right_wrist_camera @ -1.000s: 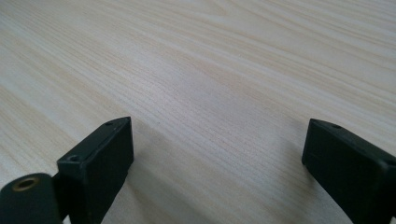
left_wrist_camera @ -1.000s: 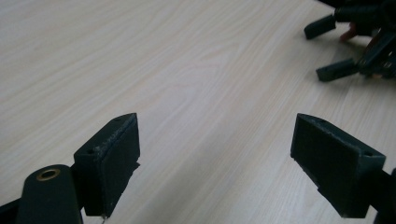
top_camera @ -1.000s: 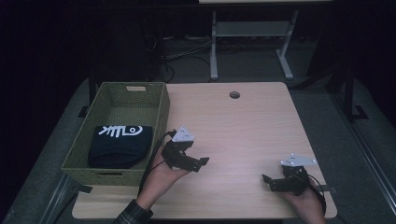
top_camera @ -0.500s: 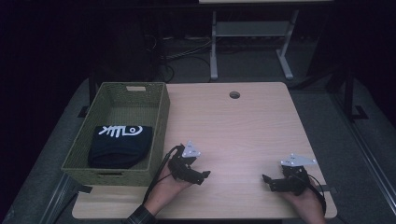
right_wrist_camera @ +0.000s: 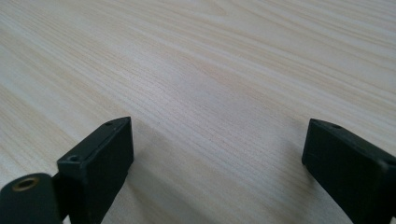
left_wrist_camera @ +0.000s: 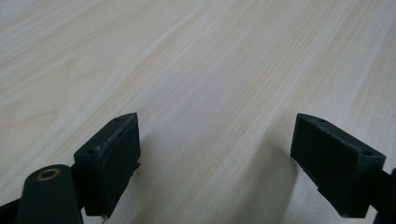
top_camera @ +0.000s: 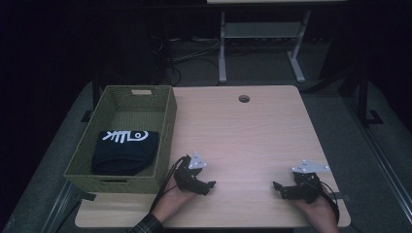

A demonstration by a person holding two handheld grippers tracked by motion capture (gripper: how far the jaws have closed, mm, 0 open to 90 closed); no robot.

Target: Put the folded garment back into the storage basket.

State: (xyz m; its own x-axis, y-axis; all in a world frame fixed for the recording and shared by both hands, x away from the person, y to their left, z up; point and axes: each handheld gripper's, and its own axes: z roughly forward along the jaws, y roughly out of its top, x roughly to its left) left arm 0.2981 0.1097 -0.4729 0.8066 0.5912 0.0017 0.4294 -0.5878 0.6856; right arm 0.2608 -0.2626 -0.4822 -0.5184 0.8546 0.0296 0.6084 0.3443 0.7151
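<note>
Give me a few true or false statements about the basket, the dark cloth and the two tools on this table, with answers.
1. The folded dark cloth lies inside the woven basket. True.
2. The left tool is shut on the cloth. False: its jaws stand open over bare table.
3. The right tool is open and holds nothing. True.
4. The basket sits at the table's right edge. False: it sits at the left edge.
5. The cloth is plain. False: it bears a white print.

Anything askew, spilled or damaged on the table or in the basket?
Nothing stands out. The folded black garment lies flat in the green woven basket; left gripper and right gripper are open over bare table.
</note>
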